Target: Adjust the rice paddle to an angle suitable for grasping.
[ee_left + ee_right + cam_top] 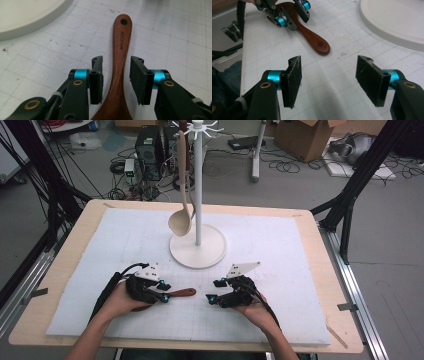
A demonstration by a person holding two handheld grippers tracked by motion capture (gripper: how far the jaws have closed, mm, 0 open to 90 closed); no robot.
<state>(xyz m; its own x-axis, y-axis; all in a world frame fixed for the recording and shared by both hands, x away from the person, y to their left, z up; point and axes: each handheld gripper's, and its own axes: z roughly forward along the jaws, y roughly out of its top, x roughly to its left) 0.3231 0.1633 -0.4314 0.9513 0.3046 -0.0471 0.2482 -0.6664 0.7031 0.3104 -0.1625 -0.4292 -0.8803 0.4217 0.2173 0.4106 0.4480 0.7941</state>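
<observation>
A dark wooden spoon (184, 292) lies flat on the white mat, its handle pointing right toward the middle. My left gripper (166, 292) straddles that handle. In the left gripper view the handle (121, 37) runs up between the two pads of the left gripper (116, 61), with a narrow gap on each side, so the pads do not press on it. My right gripper (214, 290) sits to the right of the handle's end, open, with bare mat between its pads (329, 62). The right gripper view shows the spoon (312, 38) and the left gripper (292, 12) farther off.
A white rack stands on a round base (197, 251) at the mat's centre, just beyond both grippers. A pale ladle (181, 220) hangs from it. The base edge appears in the left gripper view (25, 15) and the right gripper view (392, 20). Cables and boxes lie on the floor beyond.
</observation>
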